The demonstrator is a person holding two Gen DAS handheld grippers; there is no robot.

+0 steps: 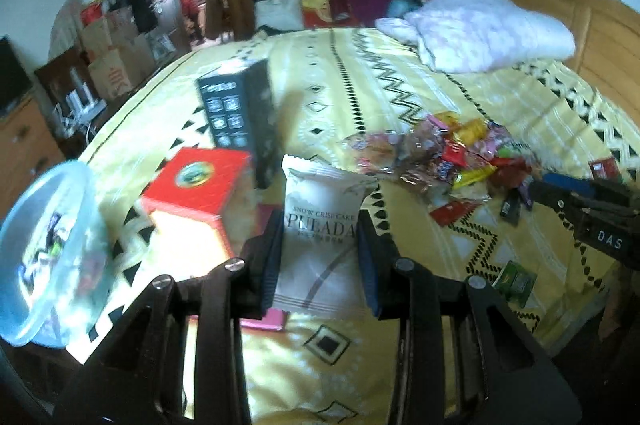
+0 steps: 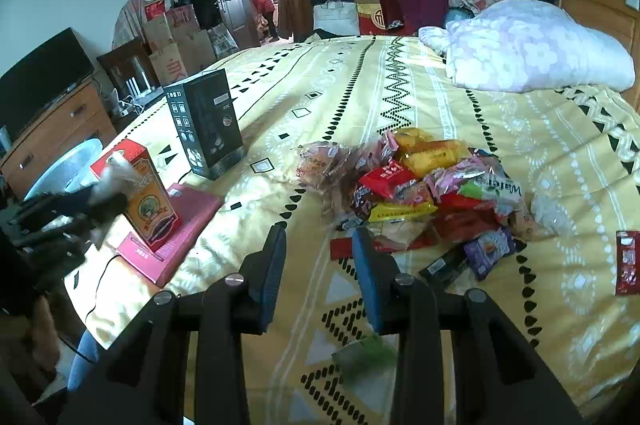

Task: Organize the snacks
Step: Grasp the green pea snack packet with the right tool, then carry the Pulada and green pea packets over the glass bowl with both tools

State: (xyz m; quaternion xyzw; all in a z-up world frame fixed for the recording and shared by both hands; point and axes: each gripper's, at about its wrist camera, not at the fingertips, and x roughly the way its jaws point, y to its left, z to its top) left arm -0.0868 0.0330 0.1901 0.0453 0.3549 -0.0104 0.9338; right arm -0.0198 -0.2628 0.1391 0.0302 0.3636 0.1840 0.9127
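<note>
**Blurred, hidden and cut-off parts**

The tub [image 1: 44, 249] smears with motion at the left edge, its contents unreadable. The red box [image 1: 196, 193] and black box [image 1: 236, 113] are blurred too. The white packet [image 1: 320, 225] loses both sides behind the tong pads. A green packet [image 2: 366, 355] under the right tongs [image 2: 320, 277] is a blur; whether they hold it cannot be told. The red packet [image 2: 627, 263] is cut by the right edge.

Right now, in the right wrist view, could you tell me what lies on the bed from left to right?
Red carton standing on a flat pink box → black box → snack pile → lone red packet at the right edge.
</note>
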